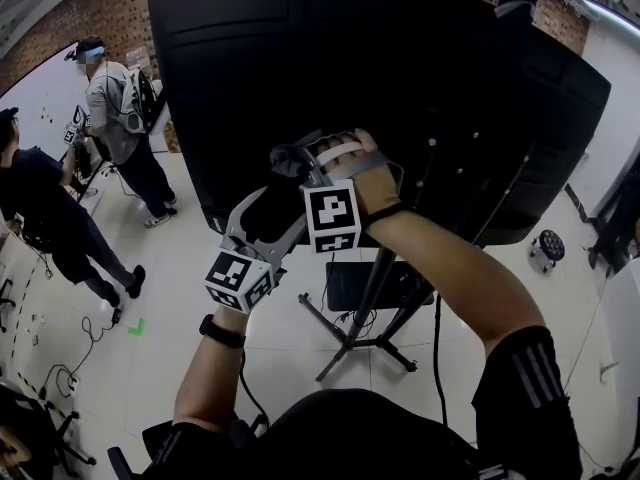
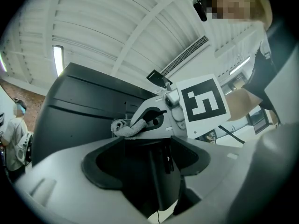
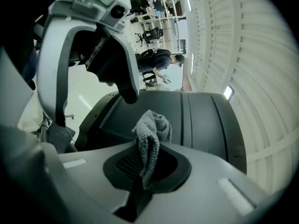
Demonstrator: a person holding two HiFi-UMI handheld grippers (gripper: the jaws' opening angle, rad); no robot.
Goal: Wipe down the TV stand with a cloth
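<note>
Right gripper view: cloth (image 3: 152, 130) clamped between jaws of right gripper (image 3: 146, 171)

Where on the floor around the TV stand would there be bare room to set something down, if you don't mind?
Bare floor lies between the green mark and the stand's tripod legs, and again right of the legs toward the small round black base. The left edge is crowded: cables and two people.

Both arms raised forward and upward, right gripper (image 3: 147, 158) held uppermost, its jaws closed on a grey cloth (image 3: 151, 127), right hand (image 1: 362, 176) wrapped around the handle, left gripper (image 2: 147, 162) held just below and beside it, jaws spread apart, nothing gripped between them.
</note>
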